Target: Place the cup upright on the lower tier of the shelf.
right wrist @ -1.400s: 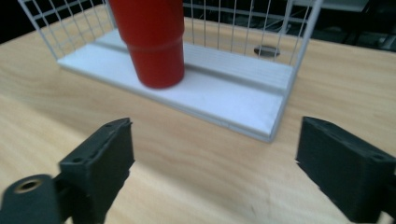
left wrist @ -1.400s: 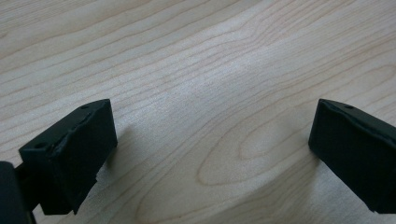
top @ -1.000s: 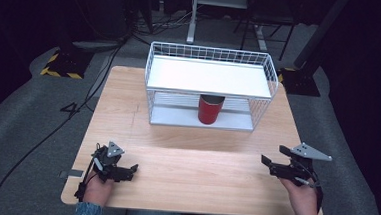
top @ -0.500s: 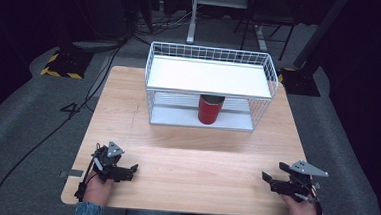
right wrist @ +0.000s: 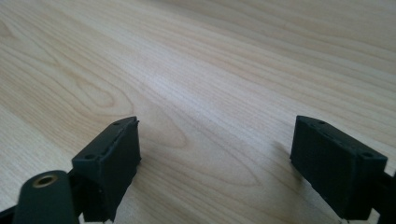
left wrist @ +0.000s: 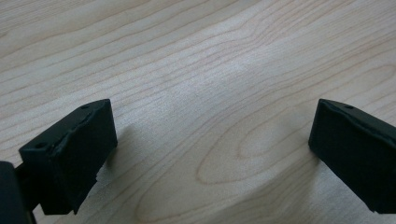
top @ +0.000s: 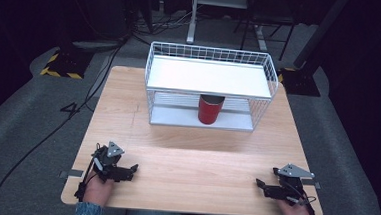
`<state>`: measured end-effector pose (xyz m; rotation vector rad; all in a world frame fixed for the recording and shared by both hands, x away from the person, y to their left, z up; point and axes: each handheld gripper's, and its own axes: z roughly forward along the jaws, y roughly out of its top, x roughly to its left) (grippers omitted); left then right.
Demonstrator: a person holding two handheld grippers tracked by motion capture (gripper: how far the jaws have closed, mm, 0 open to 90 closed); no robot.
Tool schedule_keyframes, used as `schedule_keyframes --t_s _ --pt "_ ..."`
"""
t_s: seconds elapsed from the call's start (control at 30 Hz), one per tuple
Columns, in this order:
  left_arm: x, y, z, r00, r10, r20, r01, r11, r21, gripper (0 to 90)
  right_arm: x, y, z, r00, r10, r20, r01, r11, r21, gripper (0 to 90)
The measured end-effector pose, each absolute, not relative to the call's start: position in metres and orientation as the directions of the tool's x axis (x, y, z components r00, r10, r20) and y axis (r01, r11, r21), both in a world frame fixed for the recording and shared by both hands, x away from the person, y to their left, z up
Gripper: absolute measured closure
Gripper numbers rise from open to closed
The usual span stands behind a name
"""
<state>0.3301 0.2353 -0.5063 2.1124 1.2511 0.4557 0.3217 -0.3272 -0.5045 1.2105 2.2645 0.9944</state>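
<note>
The right hand-held gripper [right wrist: 215,163], jaws wide apart, sits low over the wooden table [right wrist: 233,70].

Matt pale wood table [top: 190,157] — white wire rack [top: 211,56]

- The left gripper [top: 133,169] is showing as a small black tool with a grey three-cornered plate on top.
- A thin black cable is trailing from it beside the hand.
- A blue denim sleeve [top: 86,212] is covering the left arm.
- The right gripper [top: 259,183] is looking black too, with its own grey plate.
- Up close, each jaw is looking like a chunky black block with little round screw holes.
- A brass-coloured ring is sitting at the bottom left of the right gripper view.
</note>
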Motion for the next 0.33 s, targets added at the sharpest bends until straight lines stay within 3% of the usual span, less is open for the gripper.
schedule_keyframes --t_s 0.33 --pt "0.3301 0.2354 -0.5062 0.490 0.871 -0.023 0.653 -0.349 0.672 1.5 0.3215 -0.3255 -0.5050 -0.567 0.824 -0.006 0.561 0.391 0.730 11.8"
